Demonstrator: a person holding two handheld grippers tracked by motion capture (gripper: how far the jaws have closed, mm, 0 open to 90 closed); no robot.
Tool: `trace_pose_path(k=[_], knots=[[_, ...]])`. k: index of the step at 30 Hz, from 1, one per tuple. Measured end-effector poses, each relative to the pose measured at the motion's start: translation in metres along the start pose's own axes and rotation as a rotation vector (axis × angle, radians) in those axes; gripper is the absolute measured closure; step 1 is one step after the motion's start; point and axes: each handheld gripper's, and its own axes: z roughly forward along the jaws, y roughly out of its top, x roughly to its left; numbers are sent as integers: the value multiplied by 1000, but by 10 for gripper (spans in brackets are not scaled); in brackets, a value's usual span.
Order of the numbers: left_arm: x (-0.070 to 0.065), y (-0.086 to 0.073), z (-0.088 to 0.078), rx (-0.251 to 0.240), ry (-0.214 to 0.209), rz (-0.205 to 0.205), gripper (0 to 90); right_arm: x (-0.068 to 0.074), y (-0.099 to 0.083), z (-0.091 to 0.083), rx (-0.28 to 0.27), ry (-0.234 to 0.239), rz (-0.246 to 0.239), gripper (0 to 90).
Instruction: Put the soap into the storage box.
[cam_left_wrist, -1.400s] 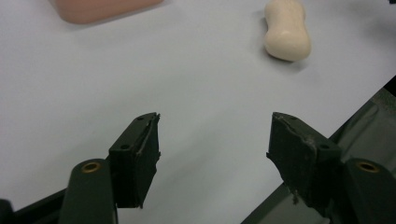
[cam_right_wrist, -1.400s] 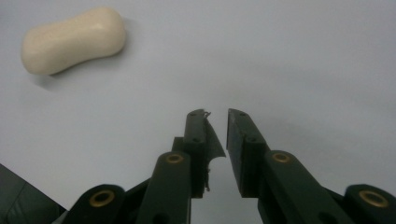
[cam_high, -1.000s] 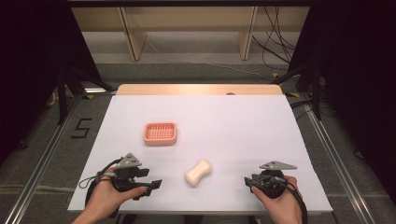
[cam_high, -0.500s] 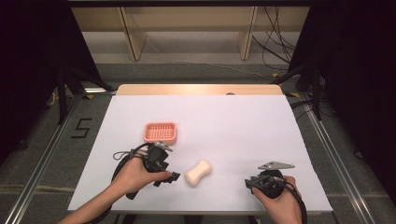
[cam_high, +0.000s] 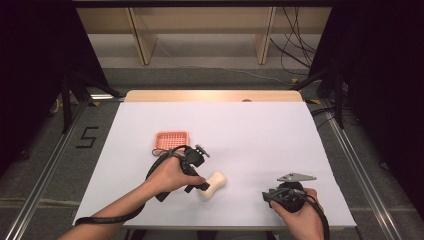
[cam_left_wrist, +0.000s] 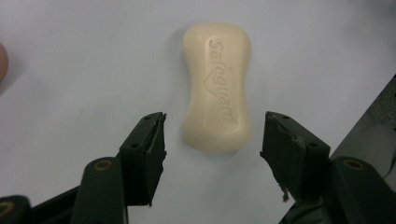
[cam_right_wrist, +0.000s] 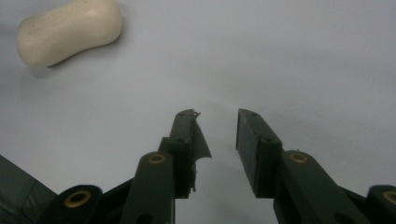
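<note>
Left gripper moved to soap

Left gripper (cam_left_wrist: 212, 133) has crossed the desk to the soap (cam_left_wrist: 217, 86), jaws astride its near end, not touching; right gripper (cam_right_wrist: 217, 128) reopened slightly.

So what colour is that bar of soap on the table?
The soap is a pale cream, plain apart from an embossed brand name; the left gripper view shows it best.

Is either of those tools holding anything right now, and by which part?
Nothing is held. The left tool straddles the near end of the soap bar, pads clear of it; the right tool is empty.
</note>
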Motion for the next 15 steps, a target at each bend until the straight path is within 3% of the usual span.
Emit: trace_pose_path(k=[7, 12, 15], knots=[[-7, 13, 13, 71, 17, 46, 404, 0, 0, 0, -2, 1, -2, 678], [-10, 18, 19, 104, 17, 51, 413, 2, 0, 0, -1, -1, 11, 676], [-11, 24, 20, 107, 21, 48, 414, 3, 0, -1, -1, 25, 23, 674]])
